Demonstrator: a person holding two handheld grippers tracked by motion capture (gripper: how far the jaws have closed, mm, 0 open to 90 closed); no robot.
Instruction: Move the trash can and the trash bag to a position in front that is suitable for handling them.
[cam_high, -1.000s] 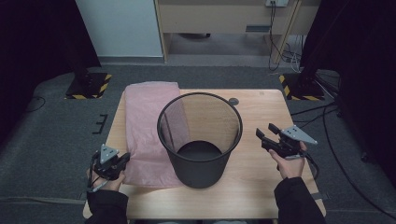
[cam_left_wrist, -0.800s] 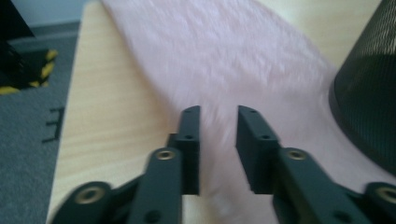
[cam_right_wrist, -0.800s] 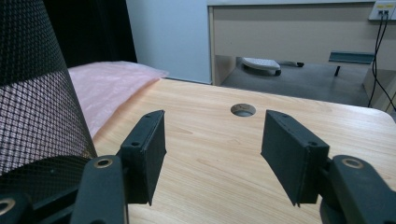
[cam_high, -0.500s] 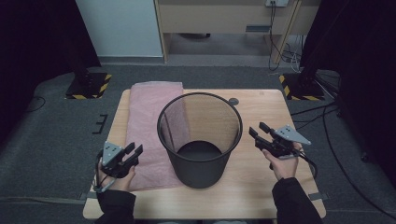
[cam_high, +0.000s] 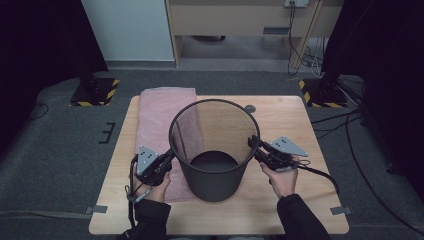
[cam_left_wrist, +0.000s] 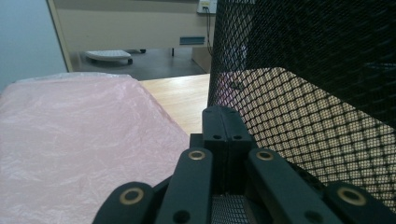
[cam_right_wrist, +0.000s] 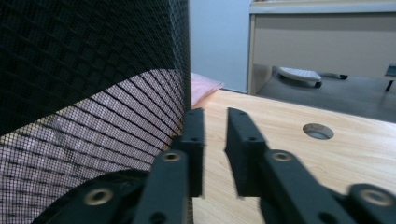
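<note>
black mesh bin | left gripper pressed together | right gripper narrowly parted, closing, pinching nothing

Person wearing dark long sleeves. 2 hand-held grippers, left gripper and right gripper: black jaws showing brass-ringed rivets, grey 3-cornered top plates, black cables trailing.

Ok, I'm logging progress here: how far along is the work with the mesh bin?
Done: nothing visible yet. The pink bag lies flat on the table and the mesh bin looks empty. In hand: the left gripper, shut, and the right gripper, its jaws just closing on nothing, flank the bin. Left: probably everything, starting with a grip.
</note>
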